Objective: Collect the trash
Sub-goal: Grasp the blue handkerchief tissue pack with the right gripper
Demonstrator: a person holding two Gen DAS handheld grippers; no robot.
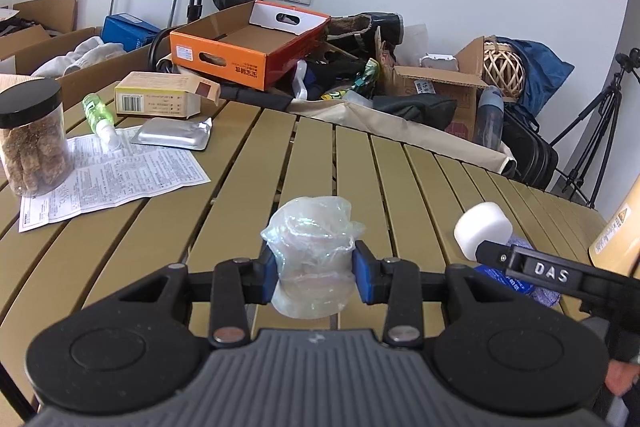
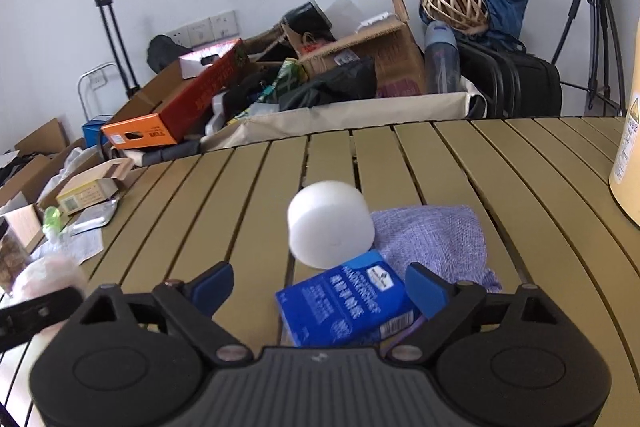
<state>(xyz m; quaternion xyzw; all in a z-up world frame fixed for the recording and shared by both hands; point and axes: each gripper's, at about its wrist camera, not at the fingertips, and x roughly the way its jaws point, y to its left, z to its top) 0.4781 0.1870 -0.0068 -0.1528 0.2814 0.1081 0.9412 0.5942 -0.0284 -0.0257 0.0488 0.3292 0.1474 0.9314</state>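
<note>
Squeezing a crumpled plastic bag (image 1: 312,255) between both blue pads of the left gripper (image 1: 316,273), above the slatted table (image 1: 248,187). Farther left, a jar (image 1: 32,143), a paper sheet (image 1: 116,175) and a green bottle (image 1: 98,117).

Holding the right gripper (image 2: 320,289) wide apart, gripping nothing. Sitting between the pads, a blue packet (image 2: 344,305), touching a white foam roll (image 2: 330,229) and a purple cloth (image 2: 436,239).

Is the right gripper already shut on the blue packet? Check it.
No. The right gripper stands open, its blue pads apart on either side of the blue packet, which lies on the slatted table.
</note>
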